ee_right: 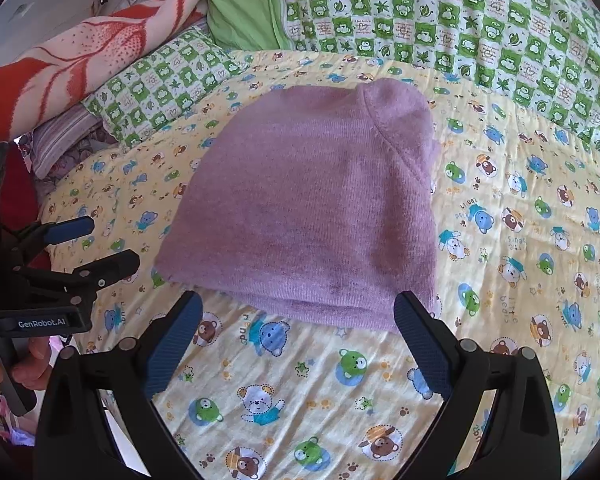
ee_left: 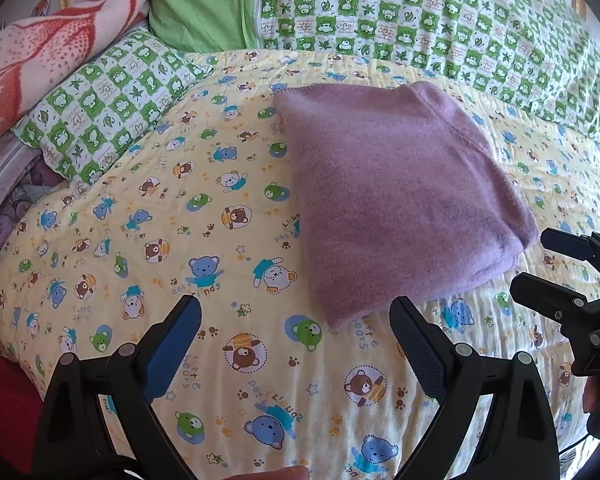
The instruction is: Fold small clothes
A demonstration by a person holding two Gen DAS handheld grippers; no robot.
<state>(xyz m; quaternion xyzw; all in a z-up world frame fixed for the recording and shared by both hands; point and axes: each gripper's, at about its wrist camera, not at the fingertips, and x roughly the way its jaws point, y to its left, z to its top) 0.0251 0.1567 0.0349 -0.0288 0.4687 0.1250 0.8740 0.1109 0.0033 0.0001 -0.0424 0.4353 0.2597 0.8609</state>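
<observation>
Left gripper (ee_left: 296, 344) spread wide, blue-padded fingers (ee_left: 176, 348) well apart and nothing between them but the bear-print quilt (ee_left: 220, 240). Right gripper (ee_right: 298, 344) the same story: jaws wide apart, gripping nothing, hanging over the yellow quilt.

Just ahead of the right gripper's fingertips lies the purple knit garment (ee_right: 312, 208), folded into a compact stack, its layered near edge lying just beyond the tips and running across the gap between them. The right finger's tip sits right beside the stack's near right corner; no contact that I can make out.

From the left wrist view that same purple knit garment (ee_left: 400, 200) sits ahead and off to the right, its near corner reaching down between the two fingers' line, closer to the right-hand finger. A seam runs across its upper layer.

Each gripper shows in the other's camera: the right one (ee_left: 556, 264) at the far right edge, the left one (ee_right: 96, 248) at the left edge, both with fingers parted.

Further out, a green checked blanket (ee_right: 460, 20) banks up behind the quilt, a matching pillow (ee_left: 112, 112) at the left, and a red-and-cream blanket (ee_left: 40, 52) piled above it.
</observation>
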